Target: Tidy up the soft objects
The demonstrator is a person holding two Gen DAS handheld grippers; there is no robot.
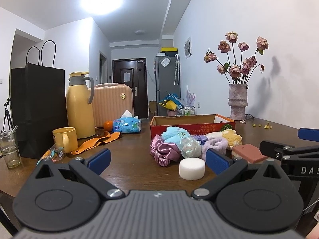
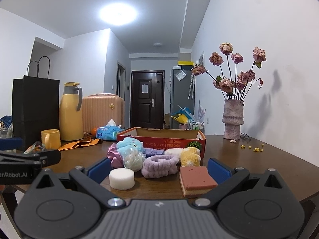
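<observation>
Sponges sit nearest on the tabletop [image 2: 269, 159]: my right tongs [image 2: 159, 169], spread and empty, frame the round one [image 2: 121, 178] and the brick-coloured one [image 2: 196, 180]; my left tongs [image 1: 157, 160] are spread too.

place: somebody's apartment, lived-in

table [image 2: 279, 169]: brown wood, right against a white wall

at 12: hallway ending in a dark front door [image 2: 147, 99], grey fridge [image 2: 182, 91] beside it

at 10: pink suitcase [image 1: 112, 103], yellow thermos [image 1: 79, 103], mug [image 1: 65, 139], tissue pack [image 1: 127, 125]

at 2: vase [image 2: 233, 119] of dried-out roses
</observation>
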